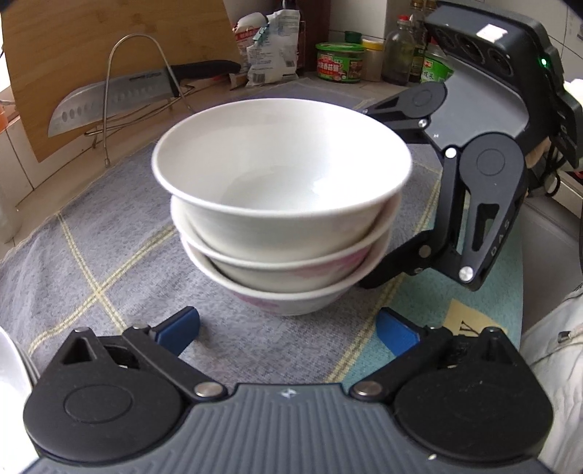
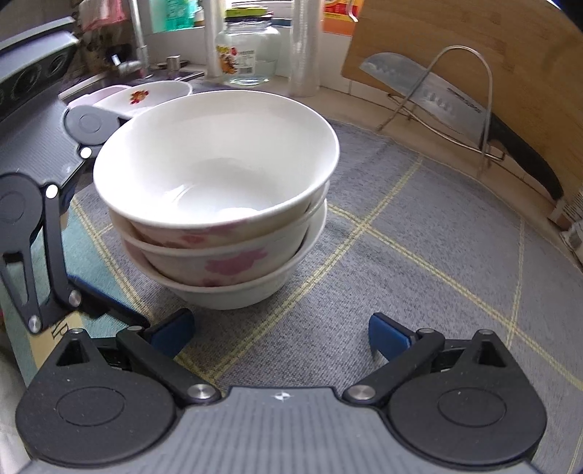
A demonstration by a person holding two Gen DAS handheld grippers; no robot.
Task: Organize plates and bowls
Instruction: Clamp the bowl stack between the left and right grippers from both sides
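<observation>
three white bowls (image 1: 284,204) nested in one stack, upright, near middle of grey checked mat (image 1: 91,255) on counter; top bowl plain inside, lower two w/ pink flower print on outer walls. left gripper (image 1: 288,328) angled steeply down at stack from near edge of mat, blue pads (image 1: 180,330) spread wide, nothing btwn them, stack just beyond tips, not touching. right gripper (image 2: 280,331) same downward tilt from another side, blue pads (image 2: 388,337) also wide apart, empty, stack just ahead and a bit left of centre line. seen from left wrist view, right gripper's black linkage (image 1: 473,204) close beside stack's right side; contact w/ bowls can't tell, fingertips hidden behind bowls. from right wrist view, left gripper body (image 2: 32,226) at left of stack, near it. flower-print plate (image 2: 145,96) beyond mat toward sink tap (image 2: 136,40). knife (image 1: 120,98) propped in wire rack (image 1: 135,84) against wooden cutting board (image 1: 109,32) at far edge of mat. jars and packets along back of counter.
</observation>
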